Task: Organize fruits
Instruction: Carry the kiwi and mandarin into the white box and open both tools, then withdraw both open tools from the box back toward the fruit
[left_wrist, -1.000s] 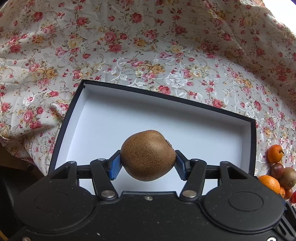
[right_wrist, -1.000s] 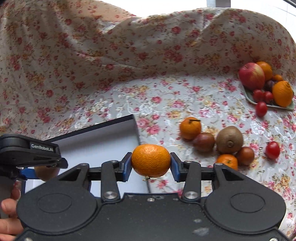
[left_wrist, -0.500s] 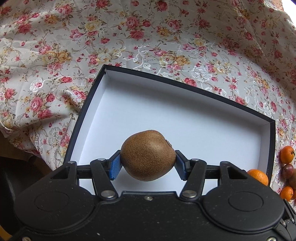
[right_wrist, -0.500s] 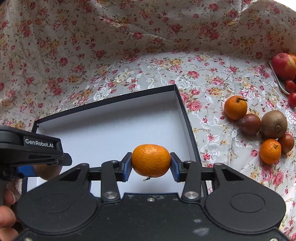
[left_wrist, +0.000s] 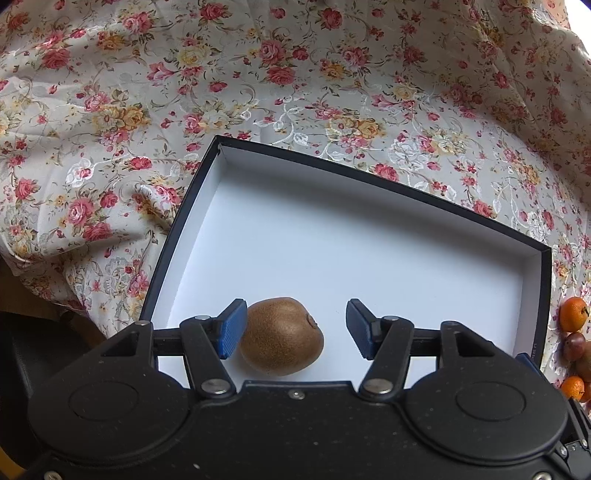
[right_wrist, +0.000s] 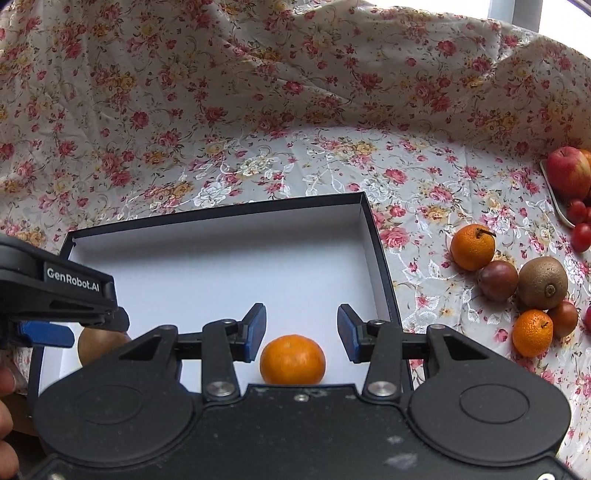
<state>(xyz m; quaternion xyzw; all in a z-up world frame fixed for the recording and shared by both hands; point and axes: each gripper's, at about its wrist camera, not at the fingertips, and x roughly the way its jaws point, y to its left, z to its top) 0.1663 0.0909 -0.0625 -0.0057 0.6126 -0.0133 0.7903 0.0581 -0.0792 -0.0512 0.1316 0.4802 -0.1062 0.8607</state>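
Note:
A black-rimmed box with a white inside (left_wrist: 369, 236) lies on the flowered cloth; it also shows in the right wrist view (right_wrist: 221, 266). My left gripper (left_wrist: 293, 328) is open, and a brown kiwi (left_wrist: 281, 335) lies on the box floor between its fingers, against the left pad. My right gripper (right_wrist: 301, 330) is open above a tangerine (right_wrist: 292, 359) that rests in the box near its front right. The left gripper (right_wrist: 55, 295) and part of its kiwi (right_wrist: 98, 343) show at the left of the right wrist view.
Loose fruit lies on the cloth right of the box: a tangerine (right_wrist: 472, 246), a dark round fruit (right_wrist: 498, 280), a kiwi (right_wrist: 542, 282), a small tangerine (right_wrist: 532, 332). A plate with a red apple (right_wrist: 567, 173) and cherry tomatoes (right_wrist: 580, 225) sits far right.
Both grippers lowered into the box and opened. The kiwi left the left gripper and the tangerine left the right gripper; both now rest on the box floor.

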